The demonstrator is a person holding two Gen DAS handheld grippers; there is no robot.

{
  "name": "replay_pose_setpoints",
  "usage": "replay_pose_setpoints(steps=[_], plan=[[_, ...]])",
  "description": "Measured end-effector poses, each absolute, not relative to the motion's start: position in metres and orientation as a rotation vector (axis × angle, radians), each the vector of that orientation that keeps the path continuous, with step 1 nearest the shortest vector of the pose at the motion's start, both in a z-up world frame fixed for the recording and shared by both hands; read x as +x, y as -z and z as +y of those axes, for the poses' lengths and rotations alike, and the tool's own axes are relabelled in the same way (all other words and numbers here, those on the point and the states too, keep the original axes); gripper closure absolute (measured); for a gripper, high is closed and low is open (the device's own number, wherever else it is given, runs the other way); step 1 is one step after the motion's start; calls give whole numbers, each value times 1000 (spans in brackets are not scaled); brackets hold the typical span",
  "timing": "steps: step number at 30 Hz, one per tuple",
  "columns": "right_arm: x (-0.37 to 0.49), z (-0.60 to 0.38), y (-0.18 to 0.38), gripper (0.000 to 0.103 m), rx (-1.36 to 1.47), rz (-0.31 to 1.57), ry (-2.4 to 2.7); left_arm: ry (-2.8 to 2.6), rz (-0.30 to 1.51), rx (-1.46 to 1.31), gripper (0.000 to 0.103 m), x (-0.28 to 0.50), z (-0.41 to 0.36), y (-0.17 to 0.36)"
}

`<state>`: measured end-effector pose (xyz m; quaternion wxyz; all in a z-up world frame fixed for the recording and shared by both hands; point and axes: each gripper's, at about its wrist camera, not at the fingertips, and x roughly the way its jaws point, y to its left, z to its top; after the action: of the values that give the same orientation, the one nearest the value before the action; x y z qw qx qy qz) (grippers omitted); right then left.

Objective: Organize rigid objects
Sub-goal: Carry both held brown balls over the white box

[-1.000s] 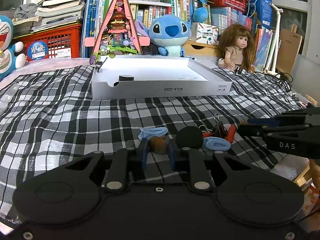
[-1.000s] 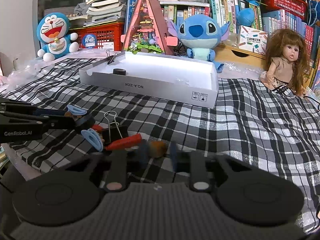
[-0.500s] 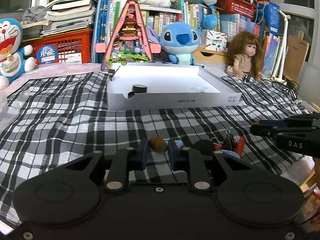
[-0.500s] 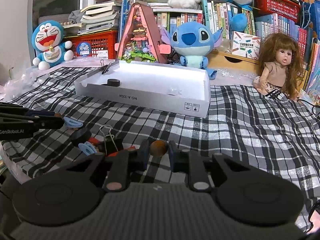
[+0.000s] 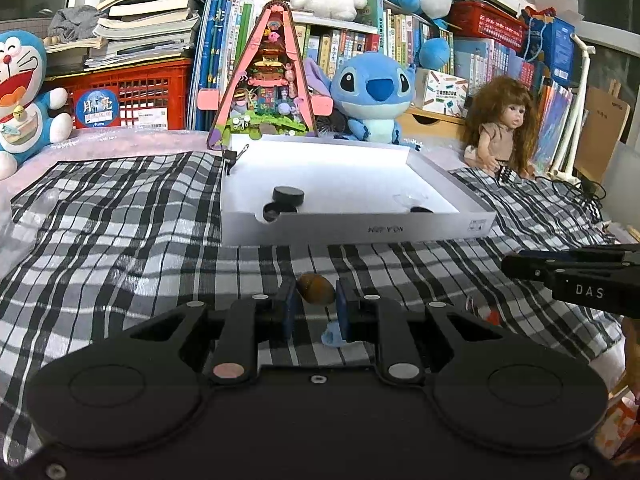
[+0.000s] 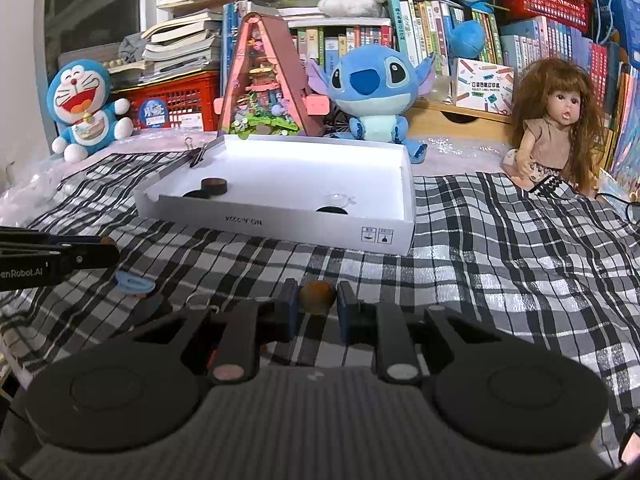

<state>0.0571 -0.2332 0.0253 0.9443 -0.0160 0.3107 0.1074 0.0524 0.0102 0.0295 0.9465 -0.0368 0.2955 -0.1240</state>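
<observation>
The white box (image 5: 356, 230) lies straight ahead of both my fingers, each pair clamped on a brown nut-like piece (image 5: 315, 289) (image 6: 317, 295).

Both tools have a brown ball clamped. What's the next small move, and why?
Probably carry both forward over the white box and release. The left tool and right tool each grip a brown ball above the checked cloth; the box lies ahead, open-topped.
</observation>
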Motion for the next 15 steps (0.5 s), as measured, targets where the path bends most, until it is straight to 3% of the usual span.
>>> replay_pose_setpoints(steps=[15], plan=[[93,-240,-32,79,47,663,-191,199,619,-88,84,89,7,-36]])
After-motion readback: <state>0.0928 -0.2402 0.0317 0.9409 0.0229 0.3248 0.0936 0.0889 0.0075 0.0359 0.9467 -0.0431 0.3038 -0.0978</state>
